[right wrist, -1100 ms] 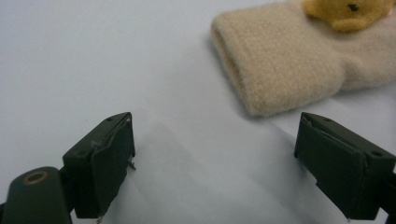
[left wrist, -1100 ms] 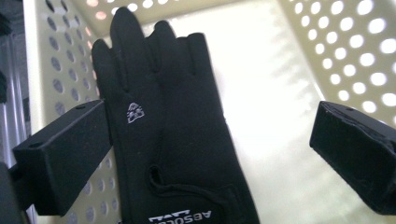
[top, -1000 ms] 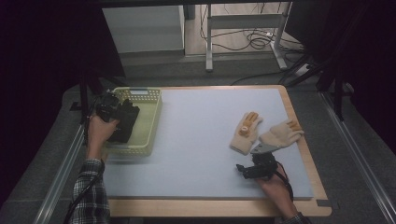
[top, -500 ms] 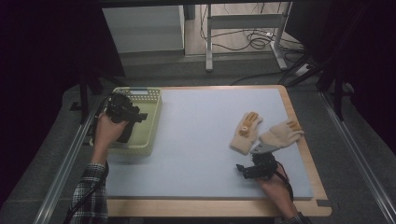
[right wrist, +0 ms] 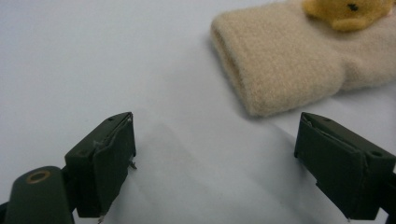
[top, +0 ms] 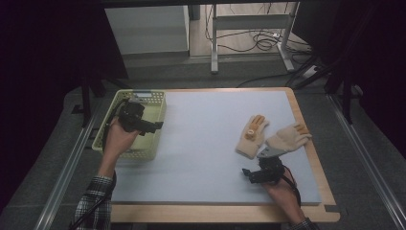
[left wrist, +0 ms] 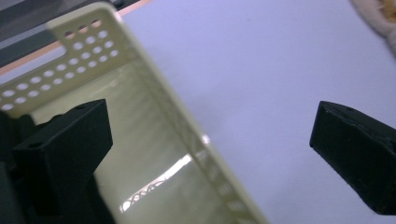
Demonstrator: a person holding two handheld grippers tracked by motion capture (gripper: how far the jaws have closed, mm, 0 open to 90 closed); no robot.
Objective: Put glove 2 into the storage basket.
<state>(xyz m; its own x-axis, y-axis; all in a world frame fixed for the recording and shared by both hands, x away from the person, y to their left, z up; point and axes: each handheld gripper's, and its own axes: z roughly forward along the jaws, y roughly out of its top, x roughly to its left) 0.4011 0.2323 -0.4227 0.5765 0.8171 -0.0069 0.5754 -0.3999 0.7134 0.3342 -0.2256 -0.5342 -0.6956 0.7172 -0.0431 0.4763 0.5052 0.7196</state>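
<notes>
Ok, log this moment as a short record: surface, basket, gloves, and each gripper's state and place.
surface: pale blue mat on a wooden table
basket: pale yellow, perforated, at the mat's left edge, looks empty
gloves: two beige gloves, one with a yellow patch, the other to its right, lying flat
left gripper: open, jaws straddling the basket's right wall
right gripper: open, low over the mat, just short of the patched glove's cuff
</notes>
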